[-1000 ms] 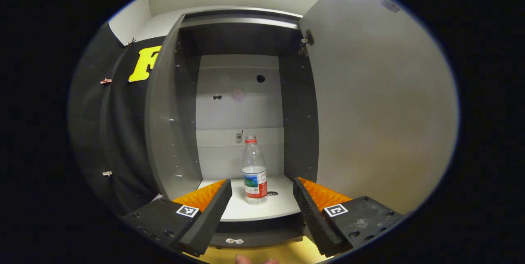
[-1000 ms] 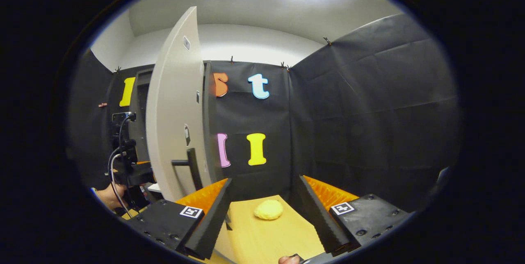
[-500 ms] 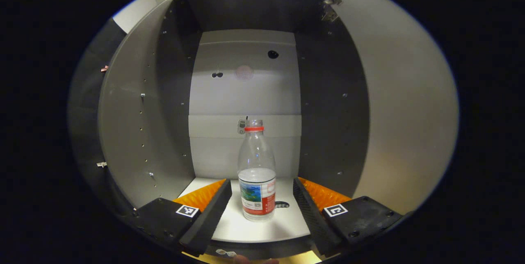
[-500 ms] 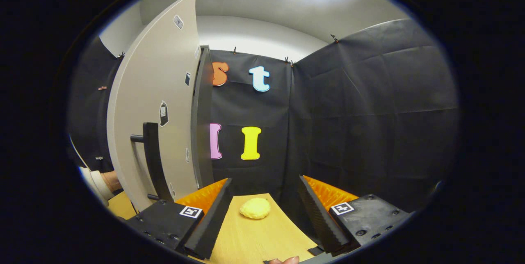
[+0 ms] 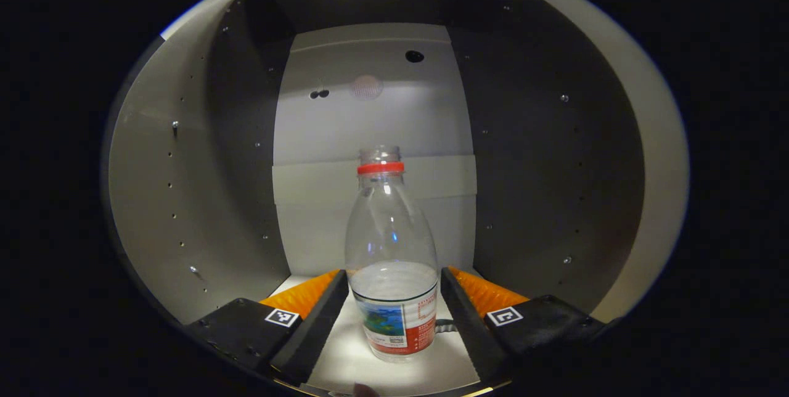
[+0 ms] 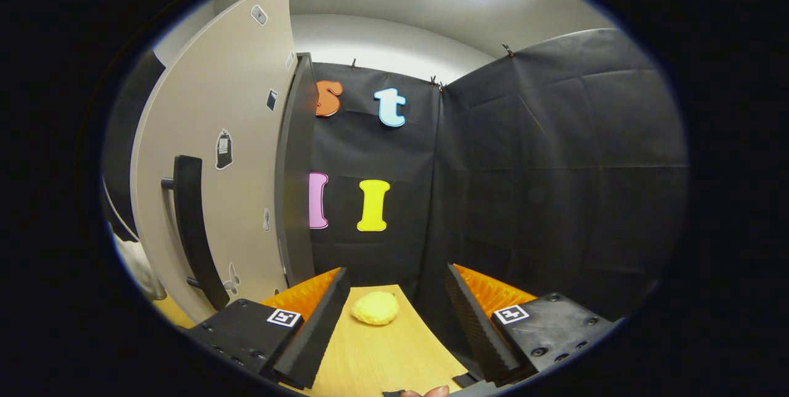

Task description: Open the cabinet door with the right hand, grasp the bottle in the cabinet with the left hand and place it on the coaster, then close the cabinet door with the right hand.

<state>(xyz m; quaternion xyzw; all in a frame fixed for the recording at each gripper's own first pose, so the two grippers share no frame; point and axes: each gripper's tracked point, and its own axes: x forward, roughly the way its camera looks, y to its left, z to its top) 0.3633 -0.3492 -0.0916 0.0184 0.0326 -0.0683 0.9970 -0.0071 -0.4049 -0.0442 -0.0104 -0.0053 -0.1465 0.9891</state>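
The left gripper (image 5: 394, 298) has pushed into the cabinet (image 5: 185, 200); its jaws, wide open, now flank the bottle (image 5: 391, 261) at 12 o'clock without gripping. Closing comes next. The right gripper (image 6: 394, 304) waits open, empty, the door (image 6: 216, 156) at 10 o'clock.

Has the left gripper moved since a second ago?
Yes. The left gripper has advanced into the grey cabinet: its side walls now wrap the view, and the clear plastic bottle with red neck ring stands between its open fingers.
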